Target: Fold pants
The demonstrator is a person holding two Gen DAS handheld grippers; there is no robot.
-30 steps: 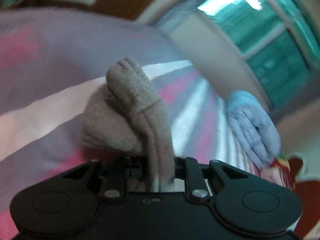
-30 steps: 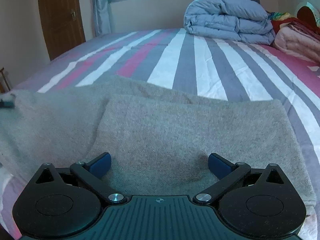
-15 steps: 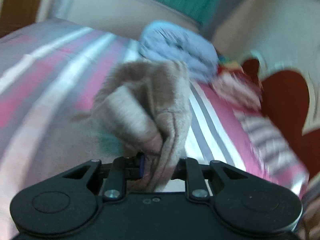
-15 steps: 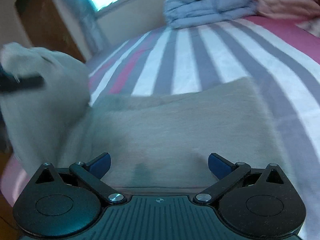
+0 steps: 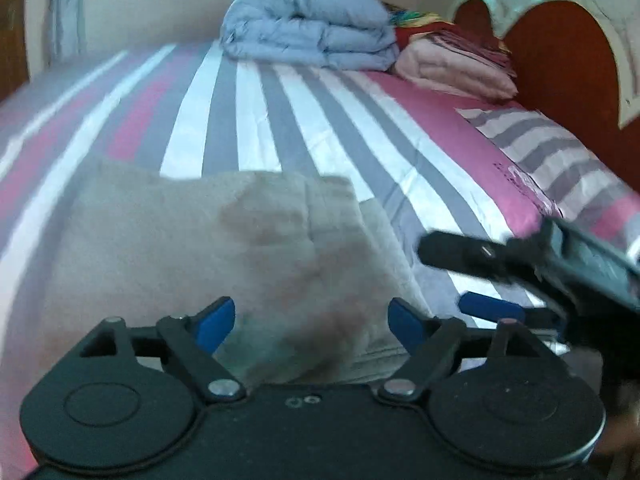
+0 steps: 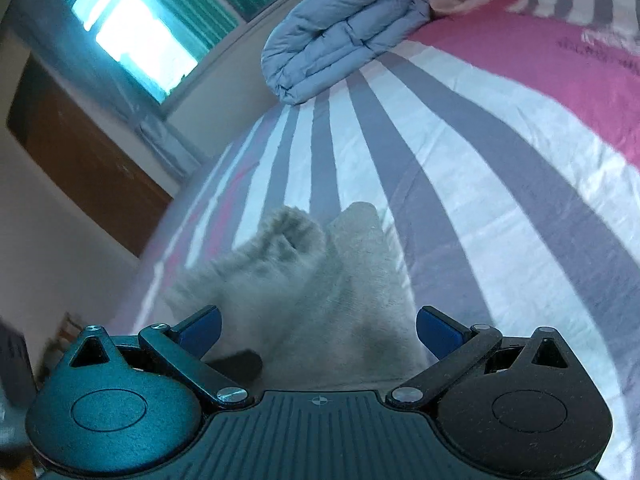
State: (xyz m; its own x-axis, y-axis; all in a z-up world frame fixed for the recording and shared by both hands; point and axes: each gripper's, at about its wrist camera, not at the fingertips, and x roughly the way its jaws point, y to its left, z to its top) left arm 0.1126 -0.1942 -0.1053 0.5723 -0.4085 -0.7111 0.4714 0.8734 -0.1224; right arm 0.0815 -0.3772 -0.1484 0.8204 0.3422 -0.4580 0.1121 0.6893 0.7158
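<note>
- pants [image 5: 224, 264] lie folded in a tan stack on the striped bed [image 5: 360, 128], near its front edge, directly ahead of left hand-held gripper [image 5: 310, 318], which is spread wide and holding nothing
- right hand-held gripper [image 6: 318, 330] also wide, empty, over the stack's right end
- long axis unclear; near edge hidden, fabric blurred
</note>
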